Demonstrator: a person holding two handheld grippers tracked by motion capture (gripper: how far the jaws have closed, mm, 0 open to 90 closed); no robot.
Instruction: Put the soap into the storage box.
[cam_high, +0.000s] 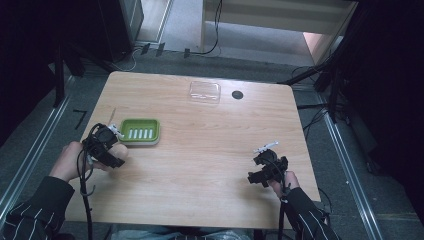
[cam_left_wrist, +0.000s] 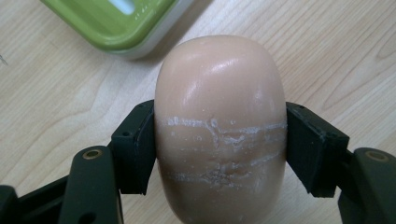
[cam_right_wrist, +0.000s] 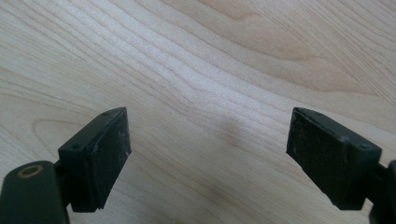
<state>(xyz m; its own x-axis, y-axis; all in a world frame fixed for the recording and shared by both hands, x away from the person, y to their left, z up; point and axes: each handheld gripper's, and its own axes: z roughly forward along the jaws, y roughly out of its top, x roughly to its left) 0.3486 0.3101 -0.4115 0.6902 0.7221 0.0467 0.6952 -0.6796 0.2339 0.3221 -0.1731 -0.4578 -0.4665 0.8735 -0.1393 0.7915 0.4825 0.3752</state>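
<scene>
One bar of soap, beige and oval, sits clamped across its short width between the pads of the left gripper; its long axis runs straight out along the jaws, away from the hand. White scuff lines cross it at pad height.

Key relation: the green soap dish lies just ahead of the left gripper, near the table's left edge, about midway along it. In the left gripper view the dish is up and to the left of the soap's far end, close but apart (a strip of bare table between them). The dish's long side runs across the table, so I judge the soap will need to be roughly lined up with it before being set in.

Right gripper is near the table's right front corner, well apart from the dish, jaws spread wide with nothing between them (just wood grain under them). Left hand is clearly the nearer one.

Clear lid or tray lies by the far edge, not involved, I think.
</scene>
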